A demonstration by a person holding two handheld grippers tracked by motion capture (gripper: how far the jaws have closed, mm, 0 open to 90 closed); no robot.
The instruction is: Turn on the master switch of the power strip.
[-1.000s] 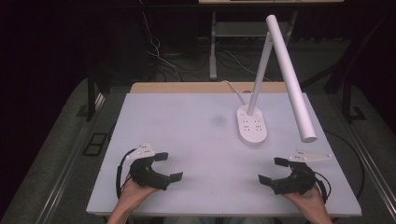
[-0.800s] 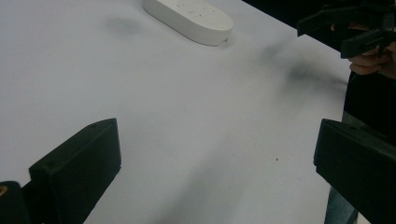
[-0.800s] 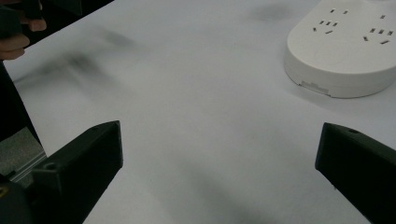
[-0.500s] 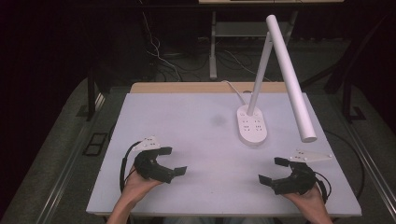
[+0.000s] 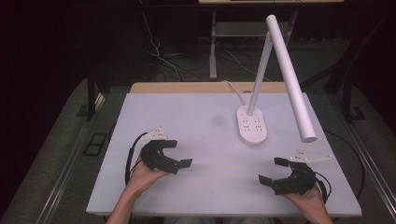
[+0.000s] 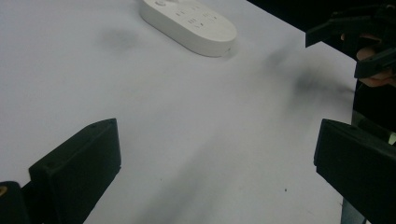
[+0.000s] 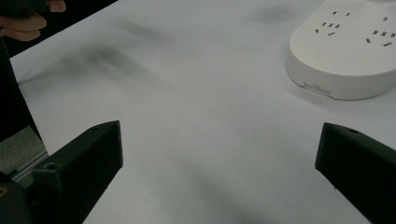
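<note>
- The left gripper [image 5: 175, 155] sits over the near-left part of the white bench [image 5: 187, 116], its fingers spread wide with nothing between them; in the left gripper view the two black fingers [image 6: 79, 163] frame bare bench surface.
- The right gripper [image 5: 275, 170] rests low at the near-right, its fingers also wide apart and empty, angled toward the middle of the bench.
- The desk lamp [image 5: 285, 70] stands at the far-right centre. Its oval white base [image 5: 252, 125], which carries socket openings on its top face, lies flat on the bench, well apart from both grippers.
- A slanted stem rises from the far end of the base, and the long white light bar [image 5: 292, 79] slopes down toward the near right, its free end hanging above the right gripper's side.
- The base shows in both gripper views [image 7: 345, 51], so both grippers are probably aimed at it; wide fingers suit an approach to a broad object.
- My judgement: the lamp is the thing about to be handled, most likely by the right gripper, which lies nearer the bar's lowered tip.
- A white cable [image 5: 233, 89] runs from the base toward the far edge; it could drag if the lamp is shifted.
</note>
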